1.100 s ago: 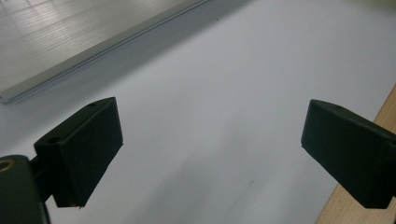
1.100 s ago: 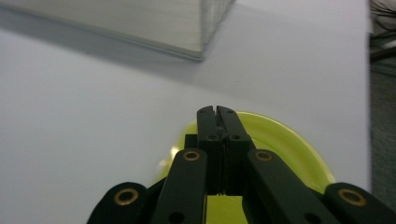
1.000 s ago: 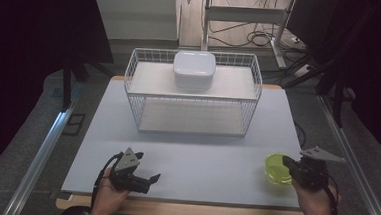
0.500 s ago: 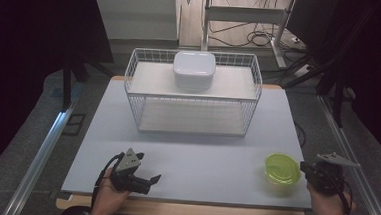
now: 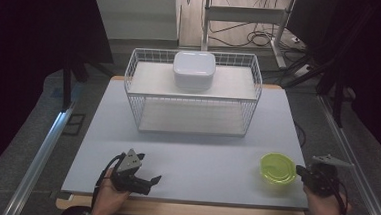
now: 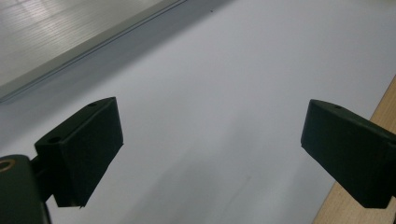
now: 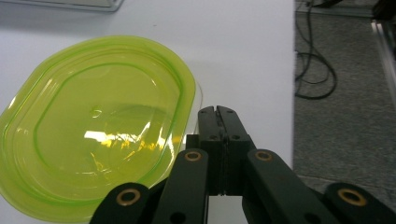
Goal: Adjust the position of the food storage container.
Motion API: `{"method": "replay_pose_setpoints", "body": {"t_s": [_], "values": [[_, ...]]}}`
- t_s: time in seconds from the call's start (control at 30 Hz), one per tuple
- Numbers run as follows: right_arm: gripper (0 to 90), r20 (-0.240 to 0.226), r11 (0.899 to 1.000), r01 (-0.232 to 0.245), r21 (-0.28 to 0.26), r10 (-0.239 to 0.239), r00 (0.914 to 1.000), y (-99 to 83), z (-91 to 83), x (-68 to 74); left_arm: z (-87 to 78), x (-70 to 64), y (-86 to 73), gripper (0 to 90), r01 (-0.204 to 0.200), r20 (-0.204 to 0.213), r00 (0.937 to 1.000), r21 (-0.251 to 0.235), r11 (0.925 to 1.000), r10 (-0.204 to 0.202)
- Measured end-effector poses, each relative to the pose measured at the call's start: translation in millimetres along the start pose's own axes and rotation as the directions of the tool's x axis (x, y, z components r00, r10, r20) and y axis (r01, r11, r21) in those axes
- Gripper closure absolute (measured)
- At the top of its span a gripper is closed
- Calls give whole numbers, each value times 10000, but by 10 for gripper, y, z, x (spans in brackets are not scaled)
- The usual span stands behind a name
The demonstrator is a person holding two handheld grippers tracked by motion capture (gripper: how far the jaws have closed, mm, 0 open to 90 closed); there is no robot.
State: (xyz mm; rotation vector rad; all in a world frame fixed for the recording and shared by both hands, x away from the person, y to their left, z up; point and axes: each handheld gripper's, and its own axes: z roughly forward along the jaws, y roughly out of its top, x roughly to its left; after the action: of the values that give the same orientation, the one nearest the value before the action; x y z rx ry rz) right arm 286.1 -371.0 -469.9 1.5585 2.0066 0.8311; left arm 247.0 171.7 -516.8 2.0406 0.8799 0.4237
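The right tool [image 5: 308, 176] sits at the near right corner of the surface [image 5: 195, 153], its jaws pressed flat together with nothing between them; in the right gripper view [image 7: 216, 116] the tips rest just beside the rim of the green lid [image 7: 93, 126], which lies at about ten o'clock from them, close but apart as far as I can tell. From above, that lid [image 5: 277, 168] lies flat on the surface at roughly nine o'clock from the right tool, translucent, oval and alone. The left tool [image 5: 141, 178] rests low at the near left edge, its jaws spread wide over bare white surface [image 6: 224, 93], holding nothing and well apart from the lid. Further out, at twelve o'clock from both hands, stands a white wire rack [image 5: 191, 95] with two tiers, and on its upper tier sits a white container [image 5: 194, 70] with rounded corners; whether it is open on top or already covered I cannot tell from here. To my eye the job is at its beginning: the lid is not gripped, the container stands untouched on the rack, and neither tool carries anything. What seems left is nearly everything, namely opening the right tool, taking the lid by its rim, and bringing it to wherever it belongs, most likely the container on the rack.
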Motion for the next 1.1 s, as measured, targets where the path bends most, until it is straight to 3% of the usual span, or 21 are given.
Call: {"method": "replay_pose_setpoints", "body": {"t_s": [0.23,0.47,0.63,0.77,0.83,0.97,1.1], "values": [[891,-467,9995,276,158,-268,9986,25,81,162,6,-5,2,52,-42,25,10000,35,10000,42],[891,-935,9995,238,212,-217,9954,43,119,285,15,-13,2,52,-49,54,10000,71,10000,49],[892,-1347,9988,408,259,-369,9902,59,151,415,20,-17,3,51,-68,51,10000,92,9999,68],[891,-1851,9969,715,313,-645,9806,65,177,579,19,-26,6,51,-114,75,9999,107,9999,113],[892,-1875,9966,769,306,-698,9798,64,178,597,18,-28,6,51,-125,75,9999,111,9999,124],[892,-1266,9934,1031,503,-960,9873,15,128,603,14,-31,6,52,-165,58,9998,116,9998,164],[892,-1384,9933,980,612,-887,9864,-66,78,598,23,-34,4,53,-185,53,9998,166,9997,184]]}}
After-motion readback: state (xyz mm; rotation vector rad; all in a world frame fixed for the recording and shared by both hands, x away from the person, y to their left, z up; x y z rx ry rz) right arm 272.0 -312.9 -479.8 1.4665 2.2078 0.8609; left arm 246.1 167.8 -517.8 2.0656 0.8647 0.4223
